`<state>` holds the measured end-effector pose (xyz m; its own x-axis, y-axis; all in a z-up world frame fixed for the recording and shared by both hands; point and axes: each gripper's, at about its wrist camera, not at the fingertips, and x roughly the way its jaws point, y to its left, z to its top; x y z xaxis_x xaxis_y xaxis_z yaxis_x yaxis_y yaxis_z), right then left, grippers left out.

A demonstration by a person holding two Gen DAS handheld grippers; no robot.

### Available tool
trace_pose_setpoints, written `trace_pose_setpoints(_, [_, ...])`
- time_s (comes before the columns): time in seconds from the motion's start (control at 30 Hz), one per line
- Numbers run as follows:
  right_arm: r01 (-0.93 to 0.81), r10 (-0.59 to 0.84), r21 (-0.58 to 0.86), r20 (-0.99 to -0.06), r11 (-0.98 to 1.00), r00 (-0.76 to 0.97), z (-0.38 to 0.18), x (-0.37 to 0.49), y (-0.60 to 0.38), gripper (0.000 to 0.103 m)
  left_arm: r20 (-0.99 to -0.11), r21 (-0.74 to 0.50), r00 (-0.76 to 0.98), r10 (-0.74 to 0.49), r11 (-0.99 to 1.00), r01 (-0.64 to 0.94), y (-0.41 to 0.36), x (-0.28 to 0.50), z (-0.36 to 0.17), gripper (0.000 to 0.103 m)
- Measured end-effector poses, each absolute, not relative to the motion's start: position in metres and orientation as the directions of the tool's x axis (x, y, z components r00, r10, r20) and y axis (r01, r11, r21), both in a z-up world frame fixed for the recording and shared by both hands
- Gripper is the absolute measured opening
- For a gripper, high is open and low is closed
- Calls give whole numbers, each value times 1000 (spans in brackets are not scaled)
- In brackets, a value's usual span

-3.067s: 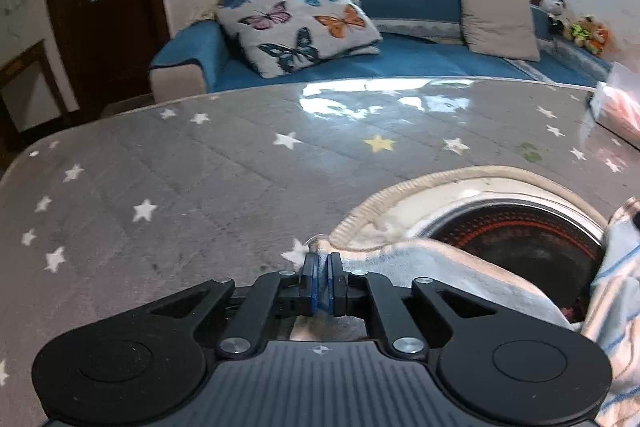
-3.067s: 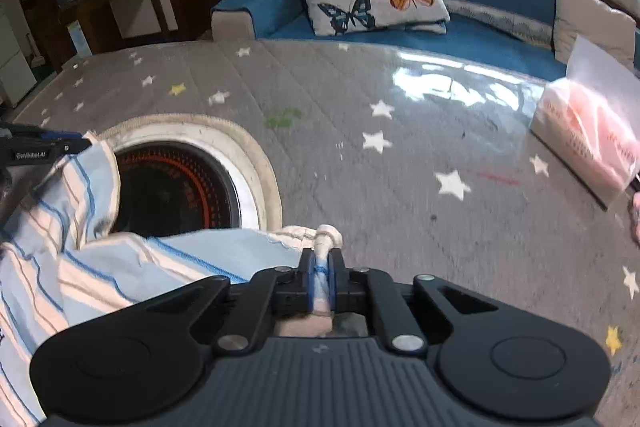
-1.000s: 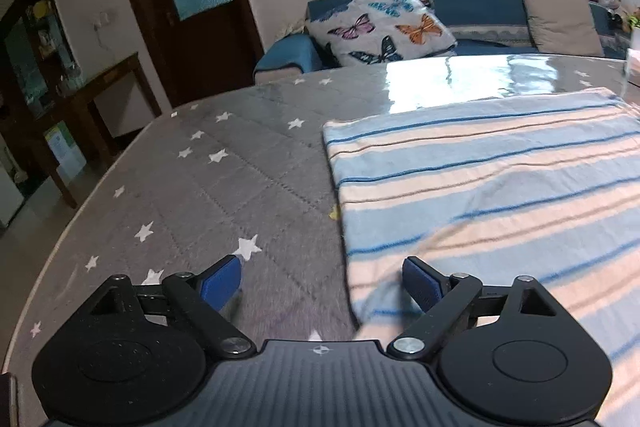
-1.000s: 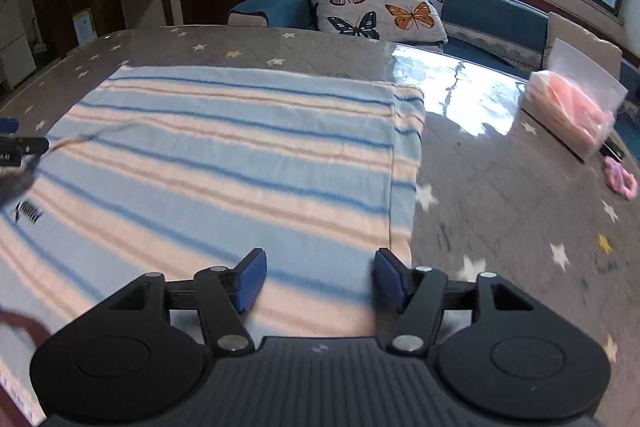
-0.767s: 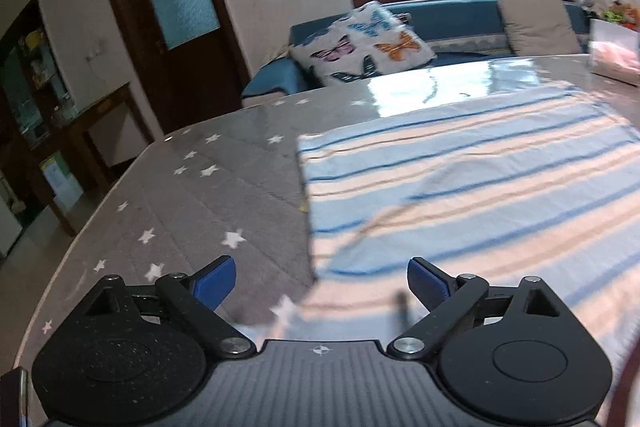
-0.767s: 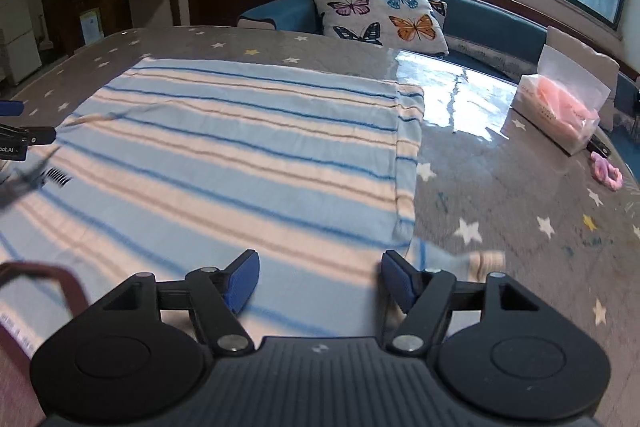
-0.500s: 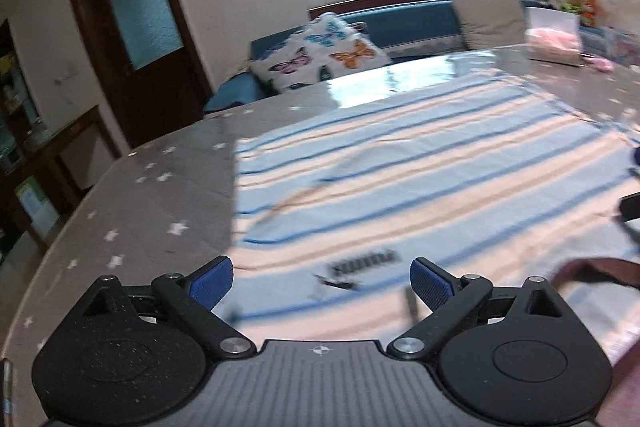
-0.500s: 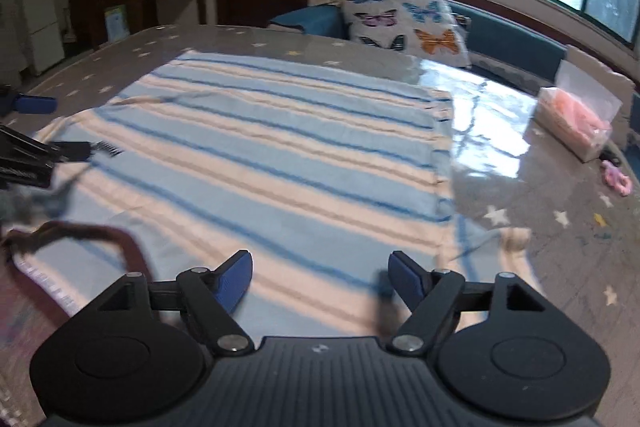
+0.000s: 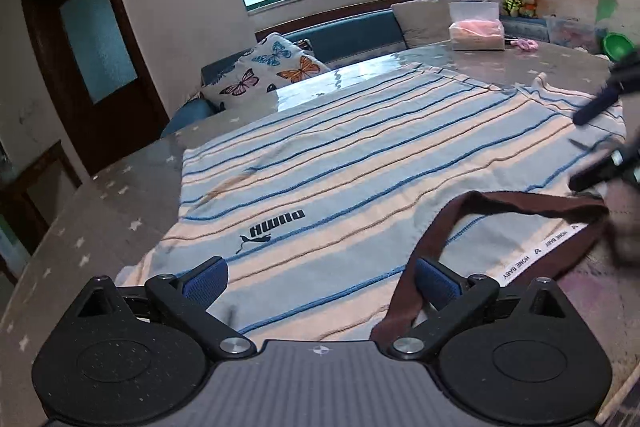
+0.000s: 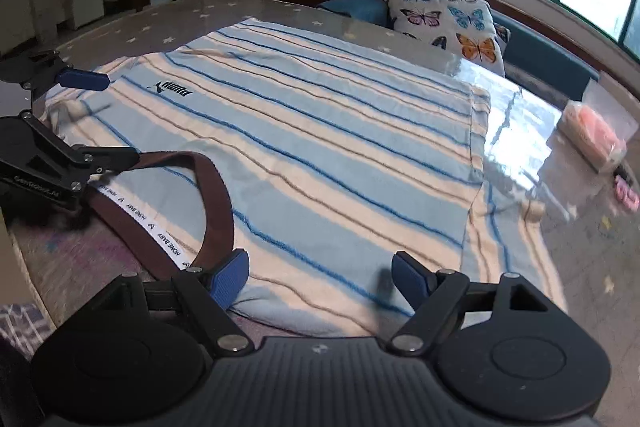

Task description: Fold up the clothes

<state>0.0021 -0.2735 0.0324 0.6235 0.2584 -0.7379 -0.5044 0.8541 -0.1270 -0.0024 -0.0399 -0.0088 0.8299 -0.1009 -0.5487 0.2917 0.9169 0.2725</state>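
Observation:
A light blue and cream striped T-shirt (image 9: pixel 360 163) lies flat, front up, on the table, its brown collar (image 9: pixel 516 203) at the near edge. It also shows in the right wrist view (image 10: pixel 320 131) with the collar (image 10: pixel 216 203) at the lower left. My left gripper (image 9: pixel 320 279) is open and empty over the shirt's left shoulder, the collar crossing its right finger. My right gripper (image 10: pixel 320 275) is open and empty over the right shoulder. Each gripper shows in the other's view: the right (image 9: pixel 600 135), the left (image 10: pixel 72 123).
The grey star-patterned table (image 9: pixel 100 219) ends close in front of the collar. A clear bag of pink things (image 10: pixel 596 131) and a small pink item (image 10: pixel 626 193) lie at the far right. A blue sofa with a butterfly pillow (image 9: pixel 272 71) stands beyond the table.
Both grippers, shut on the shirt three seconds ago, have let go and opened. Since then they have drawn back toward the collar end, and the spread shirt lies flat.

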Motion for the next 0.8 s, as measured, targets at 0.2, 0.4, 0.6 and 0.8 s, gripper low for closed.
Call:
trace_pose_setpoints(0.2, [-493, 290, -115, -685, 863, 668, 45, 21, -263, 80, -510, 222, 852, -118, 939, 263, -34, 7, 10, 102])
trace_pose_setpoints(0.4, [-510, 344, -66, -665, 857, 663, 35, 45, -237, 80, -502, 196, 861, -83, 959, 206, -29, 21, 18, 102])
trace_pose_setpoints(0.6, [-559, 381, -48, -684, 828, 622, 18, 32, -226, 81, -532, 182, 841, -95, 958, 223, -37, 28, 11, 102])
trace_pose_setpoints(0.8, [-533, 367, -45, -676, 845, 639, 23, 11, -245, 81, -550, 182, 826, -119, 949, 258, -59, 34, 0, 102])
